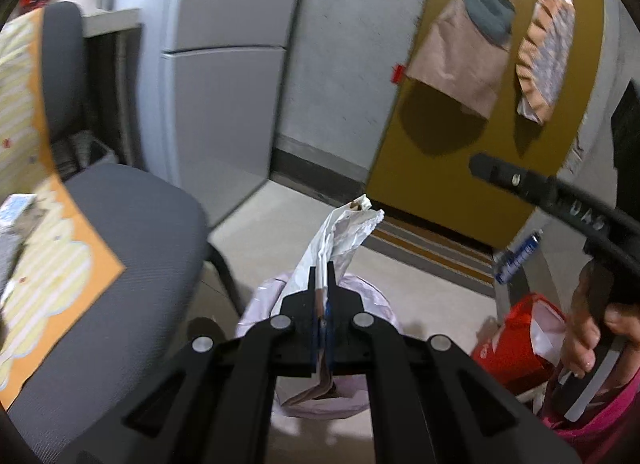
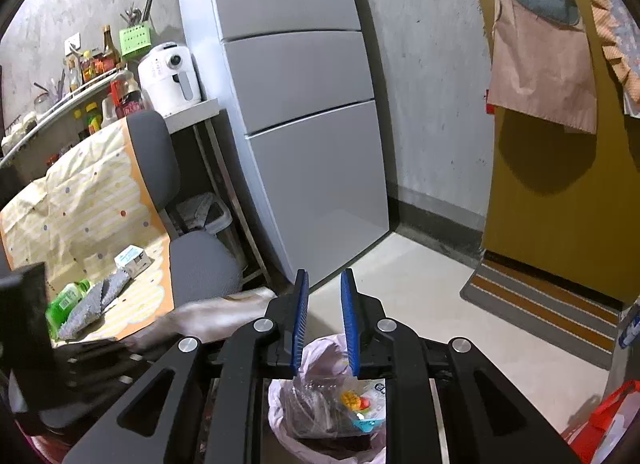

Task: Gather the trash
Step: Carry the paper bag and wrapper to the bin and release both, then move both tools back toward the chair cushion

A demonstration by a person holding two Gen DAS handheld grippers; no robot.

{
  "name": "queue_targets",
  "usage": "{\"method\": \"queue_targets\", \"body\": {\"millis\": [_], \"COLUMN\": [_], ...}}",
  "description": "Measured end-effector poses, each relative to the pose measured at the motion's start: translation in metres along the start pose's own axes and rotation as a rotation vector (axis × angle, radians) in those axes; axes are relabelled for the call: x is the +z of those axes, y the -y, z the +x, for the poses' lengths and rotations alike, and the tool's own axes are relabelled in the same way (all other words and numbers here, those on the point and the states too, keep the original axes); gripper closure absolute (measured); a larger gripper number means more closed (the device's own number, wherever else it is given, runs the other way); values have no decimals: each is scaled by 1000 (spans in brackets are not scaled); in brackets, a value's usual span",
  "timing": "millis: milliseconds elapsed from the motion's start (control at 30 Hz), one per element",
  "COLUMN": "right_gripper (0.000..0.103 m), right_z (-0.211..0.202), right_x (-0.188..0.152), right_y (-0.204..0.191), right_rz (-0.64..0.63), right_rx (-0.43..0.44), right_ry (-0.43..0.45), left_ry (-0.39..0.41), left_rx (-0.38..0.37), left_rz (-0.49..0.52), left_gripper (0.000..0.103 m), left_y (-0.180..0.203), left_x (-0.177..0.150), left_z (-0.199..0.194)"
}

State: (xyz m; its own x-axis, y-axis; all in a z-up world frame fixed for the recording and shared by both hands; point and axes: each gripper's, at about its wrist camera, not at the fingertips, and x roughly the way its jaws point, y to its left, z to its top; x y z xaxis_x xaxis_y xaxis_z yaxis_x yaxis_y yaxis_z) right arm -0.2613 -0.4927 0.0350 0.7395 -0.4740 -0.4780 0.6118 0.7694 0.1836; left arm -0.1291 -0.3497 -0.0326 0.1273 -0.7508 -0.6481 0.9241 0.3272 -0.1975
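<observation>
My left gripper (image 1: 322,270) is shut on a crumpled white paper wrapper (image 1: 346,230) and holds it above the trash bin lined with a pale pink bag (image 1: 372,300). In the right wrist view the same bin (image 2: 320,352) sits just below my right gripper (image 2: 325,284), which is open and empty; wrappers and colourful packaging (image 2: 356,400) lie inside the bin. The right gripper's body also shows at the right edge of the left wrist view (image 1: 560,192), held by a hand.
A grey chair (image 2: 200,264) stands to the left beside a table with a yellow patterned cloth (image 2: 80,204) holding a green bottle (image 2: 66,300), a grey rag (image 2: 96,300) and a small carton (image 2: 132,258). A fridge (image 2: 300,124), a yellow door (image 2: 560,204), a striped mat (image 2: 540,304) and a red bag (image 1: 516,340) surround the bin.
</observation>
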Motion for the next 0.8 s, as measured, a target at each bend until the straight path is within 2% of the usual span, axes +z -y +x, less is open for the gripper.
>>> {"method": "queue_targets", "body": {"millis": [167, 233, 267, 300, 467, 667, 800], "right_gripper": [84, 84, 84, 84, 84, 84, 83], "right_z": [7, 10, 11, 12, 16, 16, 19], "right_x": [-1, -2, -3, -4, -5, -3, -3], "right_y": [18, 23, 24, 25, 20, -5, -30], "right_rz": [37, 49, 51, 52, 50, 17, -18], "right_rx": [-14, -20, -22, -24, -12, 33, 71], "right_ry": [-12, -18, -21, -24, -34, -44, -63], "left_ry": [-70, -94, -96, -89, -74, -22, 12], "left_rx": [-44, -47, -41, -32, 6, 149, 207], "left_rz": [6, 8, 8, 7, -7, -46, -94], "left_gripper": [101, 86, 65, 52, 51, 51, 51], "left_y": [8, 10, 10, 9, -5, -42, -65], "left_x": [5, 5, 6, 5, 2, -11, -24], "left_z": [31, 41, 44, 44, 33, -15, -49]}}
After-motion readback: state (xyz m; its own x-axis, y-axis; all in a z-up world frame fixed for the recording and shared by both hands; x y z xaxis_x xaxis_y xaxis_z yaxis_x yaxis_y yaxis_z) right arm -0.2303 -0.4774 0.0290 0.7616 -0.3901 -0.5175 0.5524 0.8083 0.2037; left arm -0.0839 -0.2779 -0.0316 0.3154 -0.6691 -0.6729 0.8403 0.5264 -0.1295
